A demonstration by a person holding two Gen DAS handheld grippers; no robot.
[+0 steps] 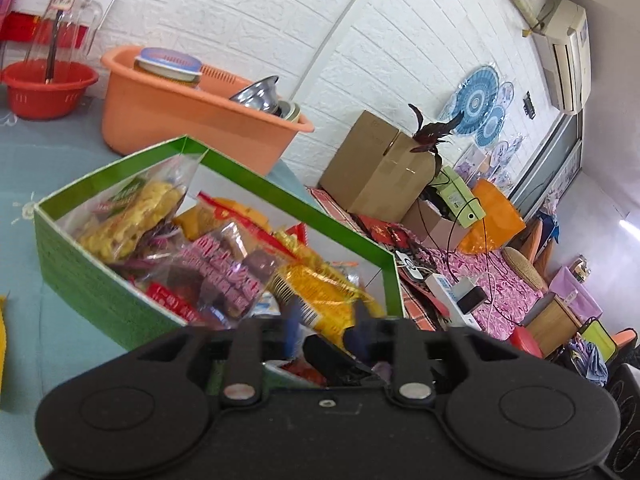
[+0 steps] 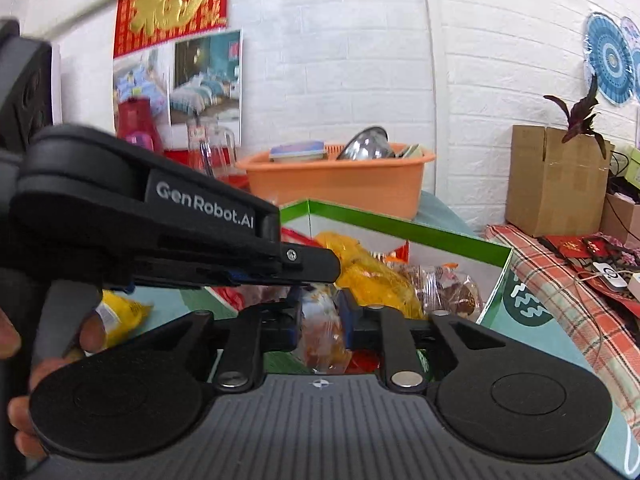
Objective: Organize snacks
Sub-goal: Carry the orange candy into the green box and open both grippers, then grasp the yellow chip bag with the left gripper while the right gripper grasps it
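A green-rimmed box [image 1: 280,192] on the teal tablecloth holds several snack packets: a clear bag of yellow curls [image 1: 132,216], a pink-wrapped pack [image 1: 224,268] and a yellow packet [image 1: 320,292]. My left gripper [image 1: 326,326] hangs over the near end of the box, fingers blurred and apart, with nothing pressed between them. In the right wrist view the left gripper [image 2: 320,268] reaches in from the left, held by a person's hand [image 2: 12,336]. My right gripper [image 2: 322,312] is shut on a clear packet of orange-brown snacks [image 2: 322,336] just above the box [image 2: 400,228].
Behind the box stand an orange basin [image 1: 180,120] of dishes and a red basket [image 1: 44,88]. A yellow packet [image 2: 120,312] lies on the table left of the box. To the right are a cardboard box [image 1: 376,168] and a cloth-covered surface with cables and a power strip [image 1: 444,288].
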